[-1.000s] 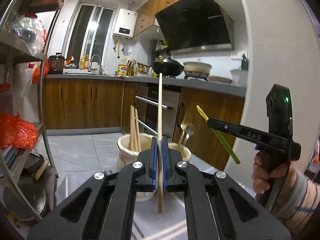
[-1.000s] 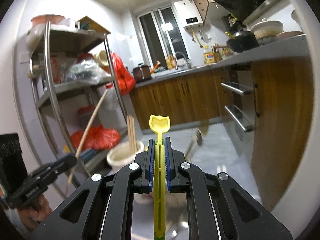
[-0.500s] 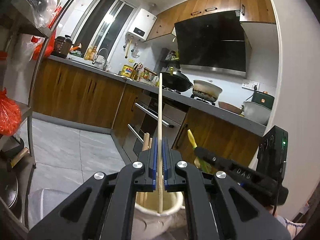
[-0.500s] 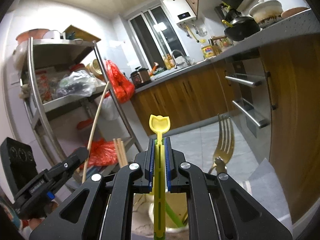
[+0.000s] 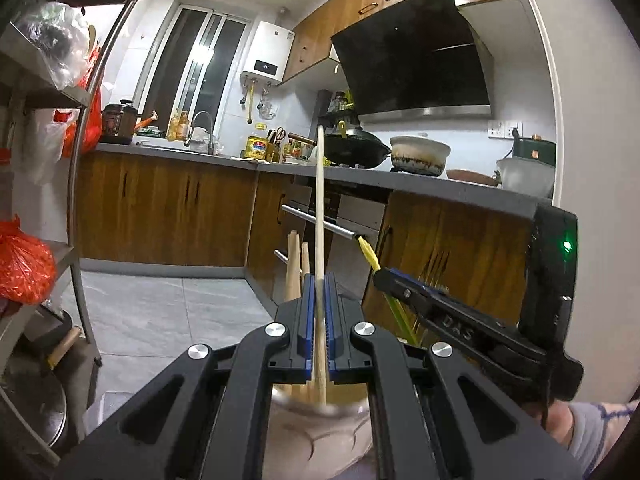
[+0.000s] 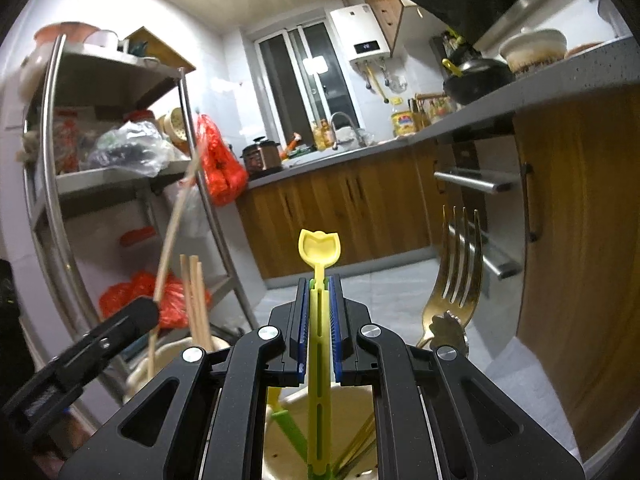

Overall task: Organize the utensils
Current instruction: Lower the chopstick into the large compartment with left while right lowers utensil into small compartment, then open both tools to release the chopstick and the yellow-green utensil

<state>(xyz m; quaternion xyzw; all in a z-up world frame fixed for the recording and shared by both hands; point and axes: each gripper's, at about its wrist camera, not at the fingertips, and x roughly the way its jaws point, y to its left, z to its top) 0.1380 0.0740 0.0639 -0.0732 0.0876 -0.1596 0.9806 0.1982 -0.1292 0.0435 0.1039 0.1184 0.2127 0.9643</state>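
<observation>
Your left gripper [image 5: 319,336] is clamped on a long pale wooden chopstick [image 5: 319,216], upright, its lower end over the cream ceramic utensil holder [image 5: 320,436]. Your right gripper [image 6: 319,336] pinches a yellow plastic spoon [image 6: 319,246], bowl up, above the holder's other compartment beside a gold metal fork [image 6: 456,280].

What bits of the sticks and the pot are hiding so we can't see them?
- Left wrist view: the left gripper covers most of the pot; the chopstick tip is blurred.
- Right wrist view: the right gripper hides the yellow spoon bottom and the fork handle.
</observation>
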